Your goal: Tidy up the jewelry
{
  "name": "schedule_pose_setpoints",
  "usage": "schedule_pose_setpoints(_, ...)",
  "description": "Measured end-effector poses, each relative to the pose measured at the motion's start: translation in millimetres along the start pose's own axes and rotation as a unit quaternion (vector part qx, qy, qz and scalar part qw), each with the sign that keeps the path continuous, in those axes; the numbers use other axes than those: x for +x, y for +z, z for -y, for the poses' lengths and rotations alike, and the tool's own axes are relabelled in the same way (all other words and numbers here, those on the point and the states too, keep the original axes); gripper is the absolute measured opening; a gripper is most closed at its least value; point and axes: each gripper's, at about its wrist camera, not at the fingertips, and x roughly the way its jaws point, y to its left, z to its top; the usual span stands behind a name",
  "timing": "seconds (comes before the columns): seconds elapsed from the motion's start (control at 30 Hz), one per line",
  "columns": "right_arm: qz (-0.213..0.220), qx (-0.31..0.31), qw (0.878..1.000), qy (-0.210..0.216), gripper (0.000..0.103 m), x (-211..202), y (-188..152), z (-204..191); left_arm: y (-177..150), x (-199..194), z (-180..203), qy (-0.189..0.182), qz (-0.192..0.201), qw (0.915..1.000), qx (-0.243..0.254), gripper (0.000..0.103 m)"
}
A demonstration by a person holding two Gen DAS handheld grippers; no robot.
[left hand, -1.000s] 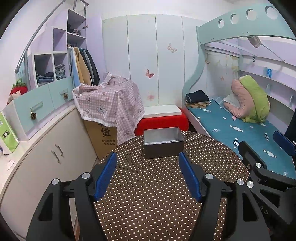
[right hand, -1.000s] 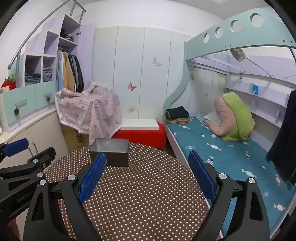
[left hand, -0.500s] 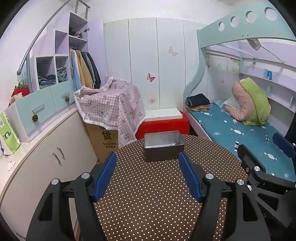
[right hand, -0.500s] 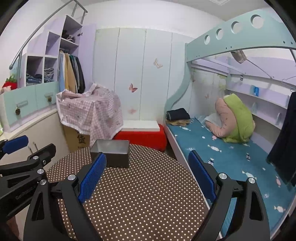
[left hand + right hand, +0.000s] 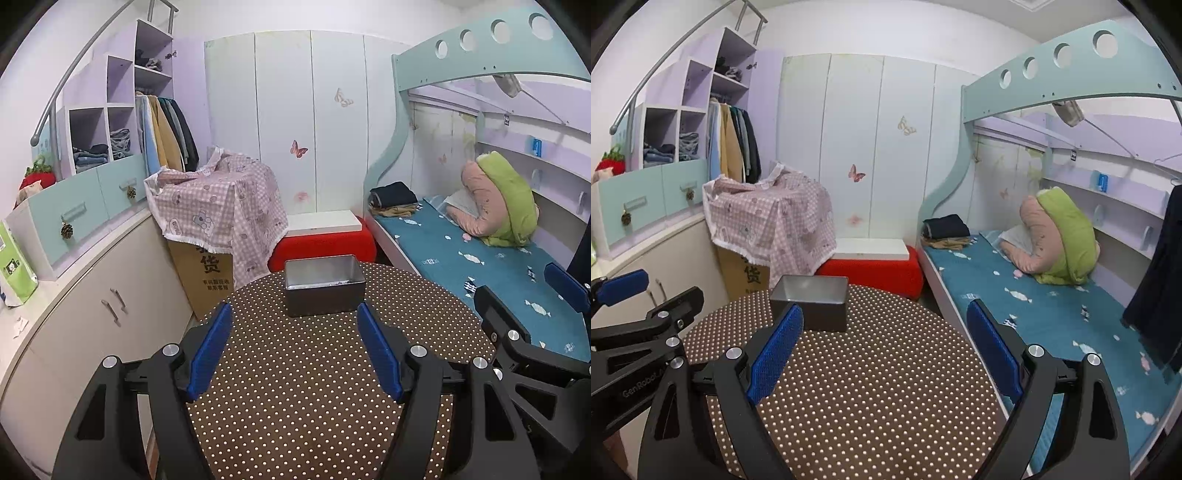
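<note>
Both grippers hover over the round table [image 5: 314, 387], brown cloth with white dots. Left gripper [image 5: 295, 354]: jaws wide, nothing between the blue pads, only cloth under them. Right gripper [image 5: 884, 350]: jaws also wide, empty, off to the right of the left one, its right pad past the table edge on the bed side

Metal tin [image 5: 324, 284] sits open-topped at the table's far edge, straight ahead of the left gripper and ahead-left of the right one. Something thin and pale lies along its floor; too small to say whether it's jewelry. No loose pieces visible on the cloth between grippers and tin, so nothing stands in the way there

Around: red stool [image 5: 325, 245] with a white board on top right behind the tin, cardboard box [image 5: 207, 273] under a pink checked cloth [image 5: 218, 206] to its left, low cabinet [image 5: 92, 306] along the left wall, bed [image 5: 480, 258] with a teal sheet hard against the table's right side, folded clothes and a pink-green pillow on it
</note>
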Motion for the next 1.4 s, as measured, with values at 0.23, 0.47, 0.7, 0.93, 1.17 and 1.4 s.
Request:
schedule_pose_setpoints(0.23, -0.003, 0.001, 1.0, 0.003, 0.087, 0.4, -2.1, -0.7, 0.4, 0.5, -1.2, 0.001, 0.001, 1.0, 0.002, 0.067)
schedule_pose_setpoints(0.47, -0.006, -0.003, 1.0, -0.001, 0.087, 1.0, -2.3, -2.1, -0.8, 1.2, -3.7, 0.001, 0.0, 1.0, 0.001, 0.066)
schedule_pose_setpoints(0.7, -0.008, -0.004, 1.0, -0.001, 0.087, 1.8, -2.0, -2.6, -2.7, 2.6, -7.5, -0.004, -0.003, 1.0, -0.002, 0.066)
schedule_pose_setpoints(0.93, -0.013, -0.001, 1.0, 0.001, 0.087, 4.7, -3.9, 0.1, -5.0, 5.2, -10.5, -0.005, -0.006, 1.0, -0.004, 0.066)
schedule_pose_setpoints(1.17, -0.019, -0.002, 1.0, 0.0, 0.087, 10.2, -5.2, 2.4, -5.9, 8.6, -11.6, -0.006, -0.004, 0.9999, -0.011, 0.066)
schedule_pose_setpoints(1.4, -0.024, -0.004, 1.0, 0.003, 0.087, 14.7, -3.9, 2.7, -5.2, 8.7, -12.8, -0.011, 0.011, 0.9997, -0.017, 0.066)
